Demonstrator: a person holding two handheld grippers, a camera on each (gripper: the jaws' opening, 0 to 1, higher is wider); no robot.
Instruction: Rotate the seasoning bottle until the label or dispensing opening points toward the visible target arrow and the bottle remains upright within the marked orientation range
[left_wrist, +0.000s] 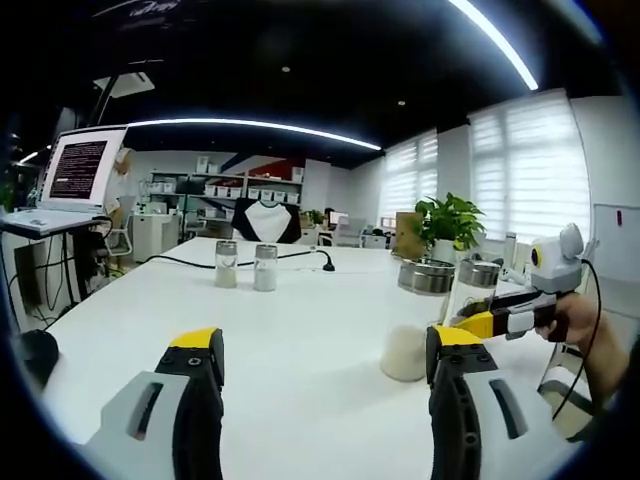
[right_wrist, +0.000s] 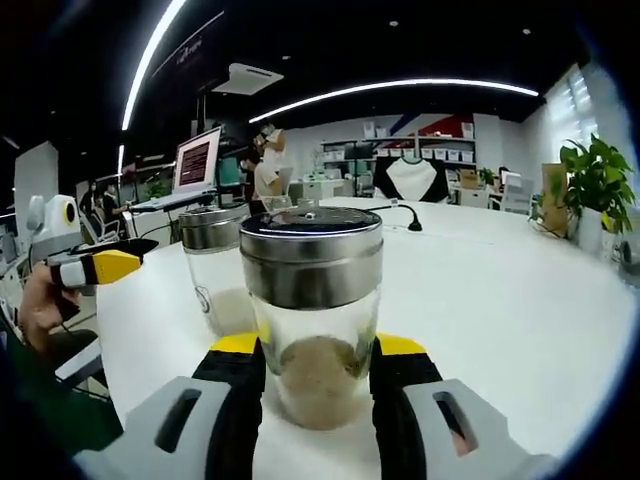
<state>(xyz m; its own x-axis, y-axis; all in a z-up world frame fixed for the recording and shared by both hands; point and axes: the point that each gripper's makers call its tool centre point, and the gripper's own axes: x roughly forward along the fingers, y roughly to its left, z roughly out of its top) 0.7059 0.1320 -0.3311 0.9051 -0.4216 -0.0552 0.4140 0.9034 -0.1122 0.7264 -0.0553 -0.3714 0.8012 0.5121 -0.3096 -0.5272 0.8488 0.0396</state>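
Note:
A glass seasoning bottle (right_wrist: 316, 330) with a steel lid stands upright on the white table (right_wrist: 500, 300), brownish powder in its bottom. My right gripper (right_wrist: 318, 352) is shut on it, one yellow-tipped finger pressed to each side of the glass. A second steel-lidded bottle (right_wrist: 214, 272) with white powder stands just behind it to the left. In the left gripper view the held bottle (left_wrist: 474, 285) and the white-powder bottle (left_wrist: 416, 325) stand at the right, with the right gripper (left_wrist: 482, 314) and a hand (left_wrist: 575, 320) beside them. My left gripper (left_wrist: 325, 352) is open over bare table (left_wrist: 310, 330); it also appears as the left gripper (right_wrist: 100, 268).
Two more small bottles (left_wrist: 227, 263) (left_wrist: 265, 267) stand far back on the table beside a black cable (left_wrist: 190, 262). A laptop (left_wrist: 80, 170) sits on a stand at the left edge. A potted plant (left_wrist: 450, 222) stands at the back right.

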